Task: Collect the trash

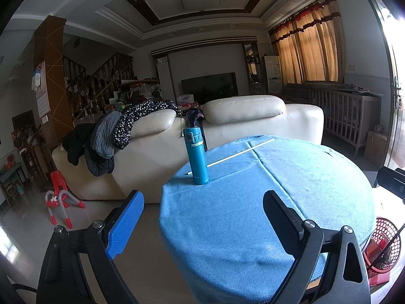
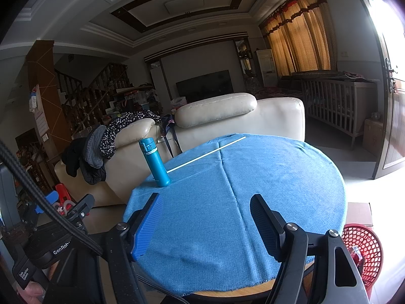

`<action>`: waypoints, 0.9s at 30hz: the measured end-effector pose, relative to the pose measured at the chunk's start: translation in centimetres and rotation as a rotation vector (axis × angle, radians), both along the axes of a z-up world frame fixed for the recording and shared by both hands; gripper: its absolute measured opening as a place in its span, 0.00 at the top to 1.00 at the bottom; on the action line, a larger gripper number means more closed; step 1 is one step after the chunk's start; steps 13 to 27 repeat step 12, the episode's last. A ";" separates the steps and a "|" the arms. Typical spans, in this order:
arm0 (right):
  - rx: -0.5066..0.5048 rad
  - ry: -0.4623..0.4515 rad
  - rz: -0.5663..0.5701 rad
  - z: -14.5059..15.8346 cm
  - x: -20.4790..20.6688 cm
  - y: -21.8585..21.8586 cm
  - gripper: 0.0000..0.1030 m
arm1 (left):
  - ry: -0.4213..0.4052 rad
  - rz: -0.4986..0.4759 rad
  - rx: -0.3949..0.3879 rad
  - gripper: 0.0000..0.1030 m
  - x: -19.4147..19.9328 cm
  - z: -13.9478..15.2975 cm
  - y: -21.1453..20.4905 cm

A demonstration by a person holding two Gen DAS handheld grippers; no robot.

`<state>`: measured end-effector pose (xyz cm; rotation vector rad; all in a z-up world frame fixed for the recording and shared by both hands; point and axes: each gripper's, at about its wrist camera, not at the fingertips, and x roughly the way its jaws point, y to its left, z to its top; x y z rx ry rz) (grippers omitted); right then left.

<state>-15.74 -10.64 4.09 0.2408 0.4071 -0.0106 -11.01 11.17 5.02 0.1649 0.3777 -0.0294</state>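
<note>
A round table under a blue cloth (image 1: 291, 190) (image 2: 253, 177) fills both views. On its far left part stands a teal bottle (image 1: 196, 155) (image 2: 155, 162), upright. A thin white stick (image 1: 240, 153) (image 2: 206, 154) lies on the cloth behind it, slanting up to the right. My left gripper (image 1: 202, 204) hovers at the table's near left edge, jaws wide open and nothing between them. My right gripper (image 2: 206, 205) hangs over the near part of the cloth, open and empty as well. A red mesh basket (image 1: 384, 245) (image 2: 362, 250) sits low at the right, beside the table.
A cream sofa (image 1: 227, 126) (image 2: 227, 119) with clothes draped on it stands just behind the table. A red toy (image 1: 59, 197) lies on the floor at left. The left gripper's body (image 2: 50, 240) and a cable (image 2: 38, 197) show at left. A crib (image 1: 346, 111) stands at right.
</note>
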 end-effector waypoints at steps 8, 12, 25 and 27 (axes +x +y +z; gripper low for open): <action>-0.003 0.006 0.000 -0.3 0.1 -0.2 0.27 | 0.005 -0.012 -0.001 0.08 0.1 -0.8 -0.3; -0.026 0.002 -0.011 -1.1 0.9 -1.0 0.27 | 0.025 -0.023 -0.044 0.08 1.4 -1.9 -0.8; -0.026 0.002 -0.011 -1.1 0.9 -1.0 0.27 | 0.025 -0.023 -0.044 0.08 1.4 -1.9 -0.8; -0.026 0.002 -0.011 -1.1 0.9 -1.0 0.27 | 0.025 -0.023 -0.044 0.08 1.4 -1.9 -0.8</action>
